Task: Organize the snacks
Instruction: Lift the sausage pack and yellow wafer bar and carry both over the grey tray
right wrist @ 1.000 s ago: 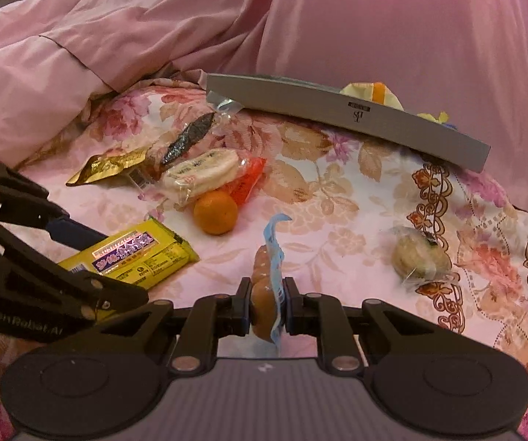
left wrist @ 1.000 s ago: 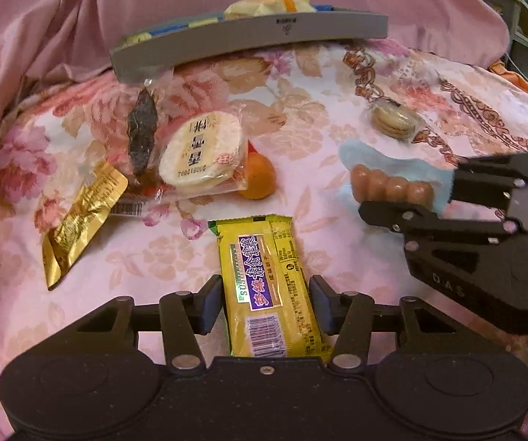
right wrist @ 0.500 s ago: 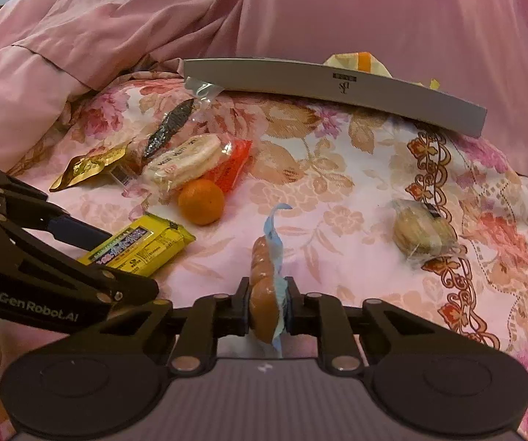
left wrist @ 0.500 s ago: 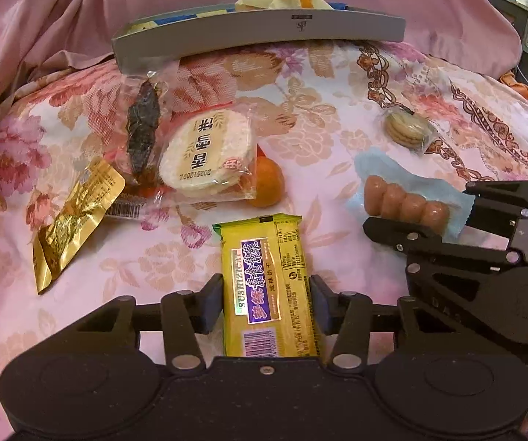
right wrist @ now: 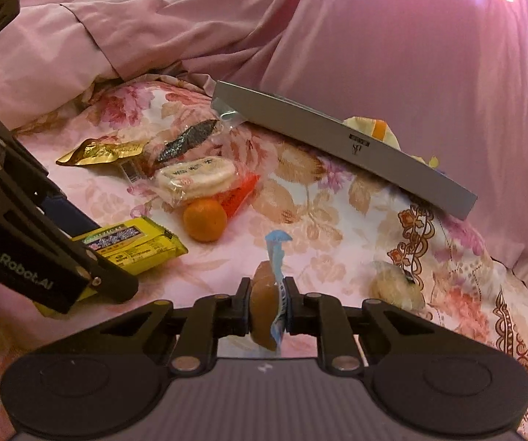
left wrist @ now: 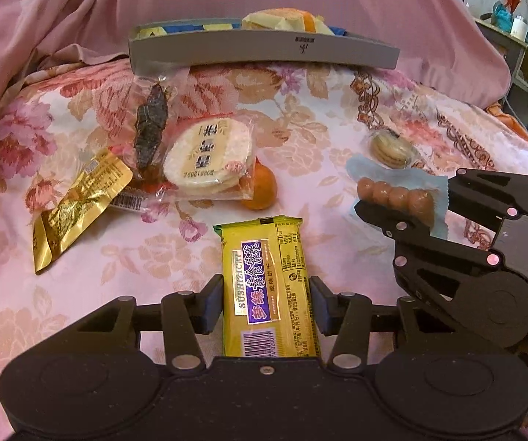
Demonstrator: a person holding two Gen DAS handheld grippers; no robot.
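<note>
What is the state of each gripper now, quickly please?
Left gripper: shut on the yellow packet.
Right gripper: shut on the sausage snack.

Between my left gripper's [left wrist: 267, 303] matt black plastic fingers sits a glossy yellow foil-like biscuit wrapper [left wrist: 268, 286]. My right gripper [right wrist: 267, 307] pinches smooth brown sausage balls [right wrist: 262, 305] in clear film with blue paper backing. Ahead lie a crinkled shiny gold pouch [left wrist: 76, 202], a matt grey tray [left wrist: 264, 51], and floral woven cloth [left wrist: 154, 257] underneath.
</note>
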